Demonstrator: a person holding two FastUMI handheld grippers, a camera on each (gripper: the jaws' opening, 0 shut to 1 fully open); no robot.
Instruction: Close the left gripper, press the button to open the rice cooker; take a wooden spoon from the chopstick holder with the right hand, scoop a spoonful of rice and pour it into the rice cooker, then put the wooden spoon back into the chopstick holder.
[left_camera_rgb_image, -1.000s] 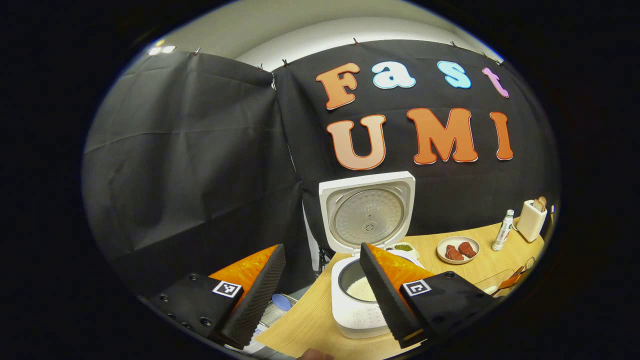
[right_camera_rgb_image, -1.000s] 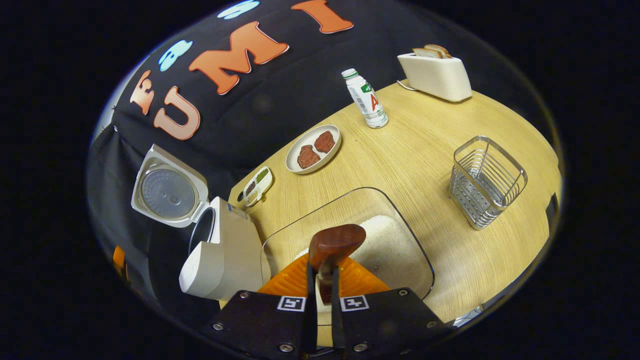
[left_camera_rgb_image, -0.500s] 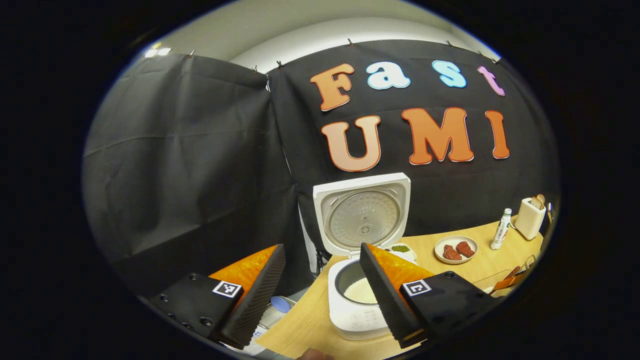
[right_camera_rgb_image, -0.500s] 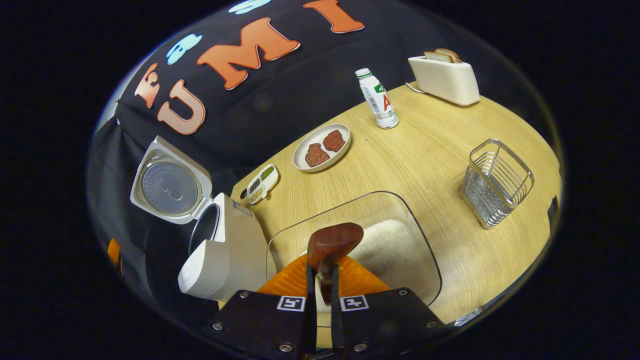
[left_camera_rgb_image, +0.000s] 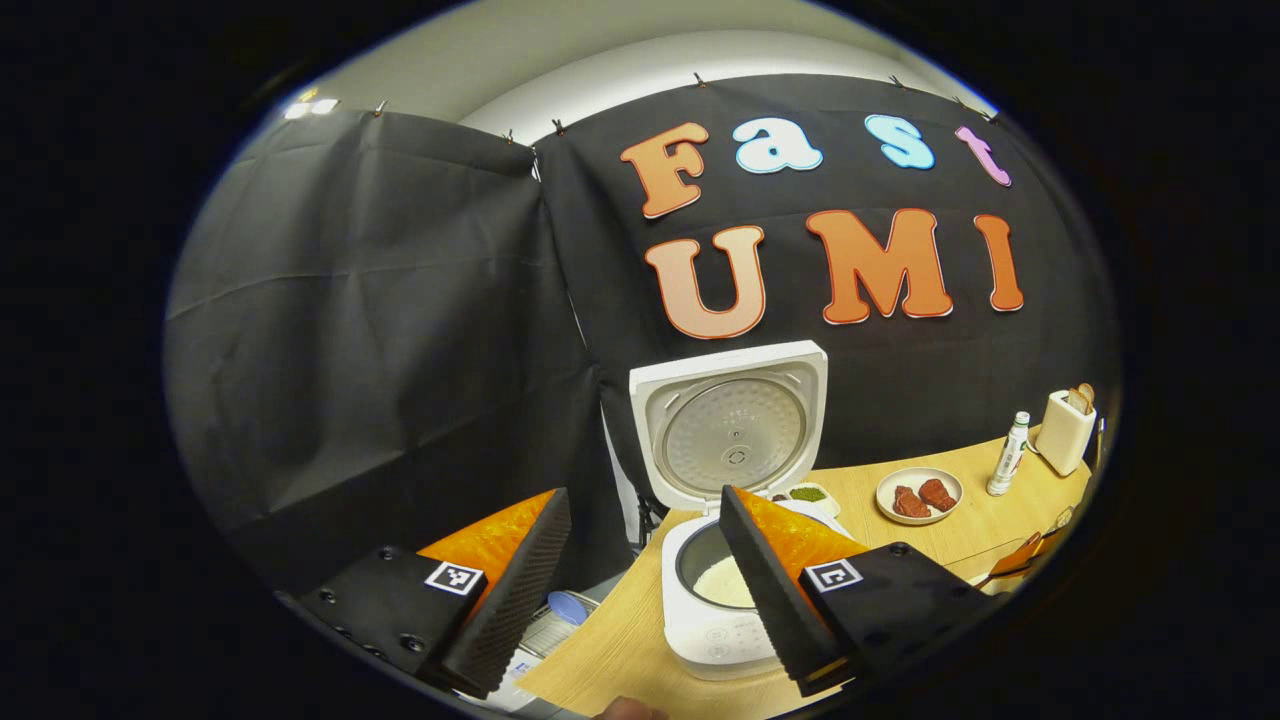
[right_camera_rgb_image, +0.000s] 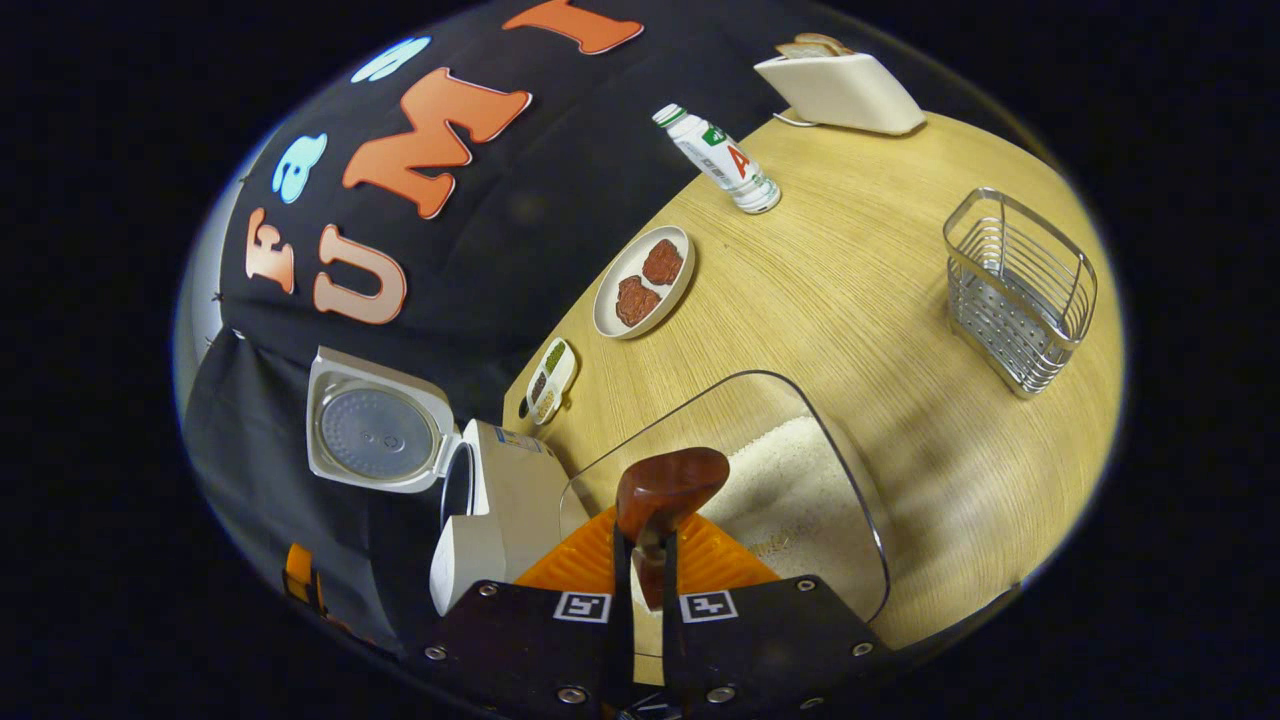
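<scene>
Right gripper (right_camera_rgb_image: 641, 560): fingers drawn narrow and clamped on the handle of the wooden spoon (right_camera_rgb_image: 668, 490), whose dark bowl stands up just above the fingertips. Whether the bowl carries rice cannot be told from this angle. The spoon is held over the near end of a clear glass dish (right_camera_rgb_image: 800, 440) on the table (right_camera_rgb_image: 880, 300); loose white rice (right_camera_rgb_image: 800, 495) lies in the dish directly beyond the spoon.

Left gripper (left_camera_rgb_image: 640, 570): fingers spread wide, holding nothing, raised off the table's near corner and aimed at the rice cooker (left_camera_rgb_image: 715, 610). In the right gripper view part of this gripper shows at the lower left, beyond the cooker.

The rice cooker stands at the table's left end, lid (left_camera_rgb_image: 735, 425) swung fully up and back against the booth wall. White rice is visible in the inner pot (left_camera_rgb_image: 715, 575).

Farther back: a small divided dish (right_camera_rgb_image: 551, 378) of green and dark contents sits just behind the cooker. A plate (right_camera_rgb_image: 644, 282) with two reddish-brown pieces lies beyond that. The chopstick holder (right_camera_rgb_image: 1020, 290), a wire basket, stands well apart to the right of the glass dish. At the far edge are a white bottle (right_camera_rgb_image: 716, 160) and a toaster (right_camera_rgb_image: 840, 85) with bread in its slots.
</scene>
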